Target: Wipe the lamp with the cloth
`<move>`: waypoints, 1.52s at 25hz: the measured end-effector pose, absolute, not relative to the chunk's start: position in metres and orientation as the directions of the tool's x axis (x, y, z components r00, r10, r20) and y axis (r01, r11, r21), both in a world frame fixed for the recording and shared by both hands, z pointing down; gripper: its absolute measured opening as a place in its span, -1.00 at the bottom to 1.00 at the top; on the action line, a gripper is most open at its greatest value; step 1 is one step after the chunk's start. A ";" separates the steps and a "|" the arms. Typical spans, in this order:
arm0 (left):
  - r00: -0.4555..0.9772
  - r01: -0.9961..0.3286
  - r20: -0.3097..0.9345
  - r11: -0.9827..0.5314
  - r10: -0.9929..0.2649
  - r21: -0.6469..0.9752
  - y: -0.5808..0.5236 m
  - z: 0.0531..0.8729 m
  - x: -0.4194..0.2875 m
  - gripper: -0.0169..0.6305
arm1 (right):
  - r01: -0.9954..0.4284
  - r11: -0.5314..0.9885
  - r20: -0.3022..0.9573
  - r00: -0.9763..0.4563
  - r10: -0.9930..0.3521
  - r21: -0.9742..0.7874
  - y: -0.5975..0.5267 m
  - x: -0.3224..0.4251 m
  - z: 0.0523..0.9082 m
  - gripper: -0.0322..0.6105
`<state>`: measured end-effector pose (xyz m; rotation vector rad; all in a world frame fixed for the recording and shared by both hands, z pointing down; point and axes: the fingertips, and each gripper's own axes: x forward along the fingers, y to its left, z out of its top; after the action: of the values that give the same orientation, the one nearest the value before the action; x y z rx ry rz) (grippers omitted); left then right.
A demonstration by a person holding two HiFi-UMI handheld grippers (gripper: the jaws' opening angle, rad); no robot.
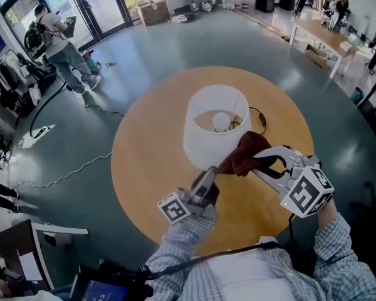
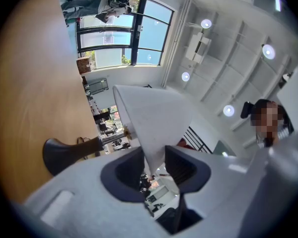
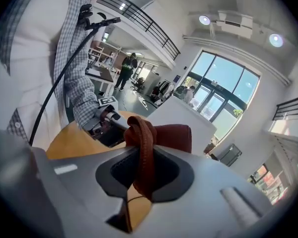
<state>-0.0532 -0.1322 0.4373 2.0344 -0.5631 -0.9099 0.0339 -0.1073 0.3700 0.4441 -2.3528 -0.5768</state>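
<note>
Wooden round desk [image 1: 144, 162] fills most of the head view. The white table lamp with the tapered shade [image 1: 216, 130] stands upright roughly in the middle of it, so the person can get at the near side easily.

Next down in size is the rust-brown cloth [image 1: 244, 155]. It's bunched up against the near right side of the shade, close to the lower rim, which I'd guess is the patch being wiped right now. The right claw [image 1: 263, 165] is clenched on that cloth. In the right gripper view a thick fold is pinched between the jaws and the rest flops out in front, so a soft wad meets the shade rather than hard plastic.

The left claw [image 1: 210, 175] has the boring job: it's clamped on the bottom edge of the shade at the near side. The left gripper view shows the thin white wall running straight down between its jaws. My read is that it's there to stop a light lamp sliding or tipping while the cloth pushes on it.

Small stuff: the dark lamp base [image 2: 64, 155] sits flat on the desk, a round white bulb [image 1: 220, 121] shows through the open top, and a thin black cord [image 1: 258, 115] trails off behind the lamp.
</note>
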 end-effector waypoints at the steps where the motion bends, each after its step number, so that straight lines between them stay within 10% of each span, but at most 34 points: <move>1: 0.638 -0.066 -0.399 -0.563 -0.658 0.824 -0.132 0.437 -0.053 -0.55 | -0.177 0.849 0.523 -0.720 -0.457 0.498 -0.107 0.036 0.376 -0.74; 14: 0.678 -0.160 -0.352 -0.597 -0.645 0.786 -0.122 0.438 -0.058 -0.46 | -0.352 0.853 0.444 -0.740 -0.505 0.385 -0.114 0.040 0.399 -0.74; 23: 0.617 -0.457 -0.240 -0.589 -0.750 0.666 -0.113 0.425 -0.132 -0.46 | -0.408 0.845 0.399 -0.751 -0.526 0.345 -0.113 0.038 0.401 -0.74; 30: 0.713 -0.671 -0.037 -0.697 -0.700 0.254 -0.122 0.370 -0.122 -0.39 | -0.441 0.834 0.405 -0.732 -0.548 0.331 -0.107 0.041 0.424 -0.74; 38: 0.779 -0.508 0.253 -0.814 -0.573 -0.281 -0.132 0.304 -0.082 -0.10 | -0.440 0.844 0.478 -0.696 -0.536 0.306 -0.088 0.043 0.470 -0.74</move>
<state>-0.0819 -0.1321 0.3036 3.1482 -0.9672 0.5550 0.0431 -0.0885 0.4699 0.7121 -2.4519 -0.2254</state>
